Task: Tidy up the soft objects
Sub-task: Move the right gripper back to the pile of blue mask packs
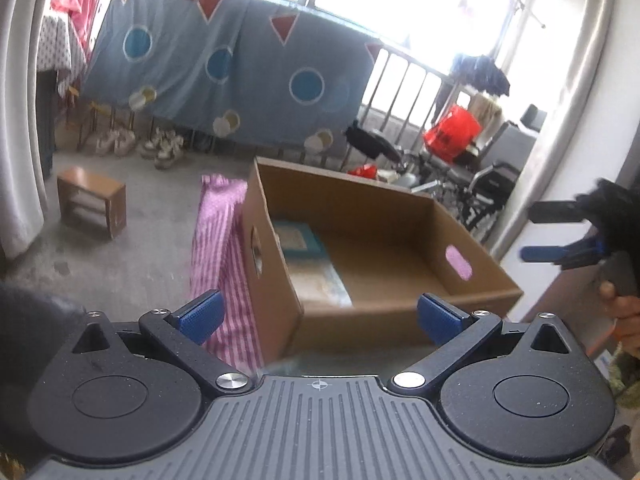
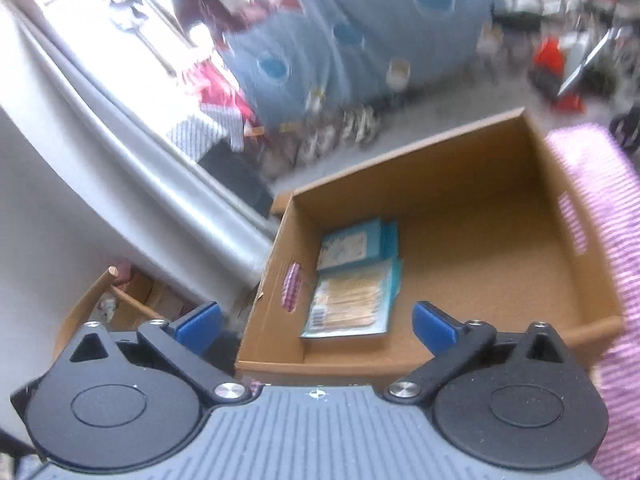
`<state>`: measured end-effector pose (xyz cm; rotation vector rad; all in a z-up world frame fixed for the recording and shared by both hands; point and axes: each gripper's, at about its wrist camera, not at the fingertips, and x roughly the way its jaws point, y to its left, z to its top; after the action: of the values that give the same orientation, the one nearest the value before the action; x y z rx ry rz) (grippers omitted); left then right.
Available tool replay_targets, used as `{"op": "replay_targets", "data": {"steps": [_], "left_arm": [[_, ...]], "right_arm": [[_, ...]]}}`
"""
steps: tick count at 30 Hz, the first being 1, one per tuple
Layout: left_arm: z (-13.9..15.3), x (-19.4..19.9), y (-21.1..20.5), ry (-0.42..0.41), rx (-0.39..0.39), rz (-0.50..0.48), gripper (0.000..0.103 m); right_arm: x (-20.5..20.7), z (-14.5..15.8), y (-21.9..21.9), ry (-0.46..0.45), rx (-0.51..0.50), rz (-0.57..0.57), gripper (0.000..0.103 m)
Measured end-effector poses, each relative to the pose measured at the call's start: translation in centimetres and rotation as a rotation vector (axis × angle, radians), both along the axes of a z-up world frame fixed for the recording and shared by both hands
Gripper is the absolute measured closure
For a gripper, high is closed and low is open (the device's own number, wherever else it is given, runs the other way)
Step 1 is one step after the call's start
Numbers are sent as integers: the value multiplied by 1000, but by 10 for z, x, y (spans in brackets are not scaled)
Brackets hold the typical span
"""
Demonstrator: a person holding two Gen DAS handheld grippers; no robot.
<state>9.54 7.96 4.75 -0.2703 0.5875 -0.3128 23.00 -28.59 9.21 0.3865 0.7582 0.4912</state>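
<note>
1. a brown cardboard box [image 2: 460, 240] sits open on top of a pink and white striped cloth [image 2: 600, 208]; the cloth shows through the oval handle holes in the box's side walls.
2. inside the box, against one side wall, lie two flat packets: a teal one [image 2: 352, 244] and, just beside it and partly overlapping it, a clear one with tan contents and a barcode [image 2: 352, 304]. the rest of the box floor is bare cardboard.
3. the left gripper [image 1: 320, 316] hangs in front of the box's near corner, its blue pads spread wide apart with nothing between them; it holds nothing.
4. the right gripper [image 2: 316, 320] hangs above the near edge of the box, looking down into it. its jaws stand wide open and nothing is held; the packets lie below and beyond the pads, not touched by them.
5. in the left wrist view the right gripper [image 1: 560, 232] also shows at the right edge, fingers apart and empty, to the side of the box, with part of a hand [image 1: 624, 304] on its handle.
6. the right wrist view is blurred, so small print on the packets cannot be read.
7. behind the box, a blue blanket with circles and red triangles [image 1: 224, 60] hangs over a railing, with several pairs of shoes [image 1: 140, 144] lined up on the floor beneath it.
8. a small wooden stool [image 1: 92, 208] stands on the grey floor well to the left of the box, and a wheelchair carrying a red bag [image 1: 452, 132] stands behind it on the right.
</note>
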Motion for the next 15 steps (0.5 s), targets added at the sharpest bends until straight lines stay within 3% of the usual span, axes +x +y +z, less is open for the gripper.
{"op": "replay_targets", "data": {"steps": [5, 8, 11, 15], "left_arm": [[-13, -5, -1, 67, -30, -30, 0], [-18, -14, -4, 64, -42, -70, 0], [-18, -23, -12, 18, -36, -129, 0], [-24, -26, -25, 5, 16, -144, 0]], "right_arm": [[-40, -7, -2, -55, -227, -167, 0], [-56, -12, 5, -114, -363, -230, 0], [-67, -13, 3, -181, -319, -203, 0], [-86, -14, -12, -237, -106, -180, 0]]}}
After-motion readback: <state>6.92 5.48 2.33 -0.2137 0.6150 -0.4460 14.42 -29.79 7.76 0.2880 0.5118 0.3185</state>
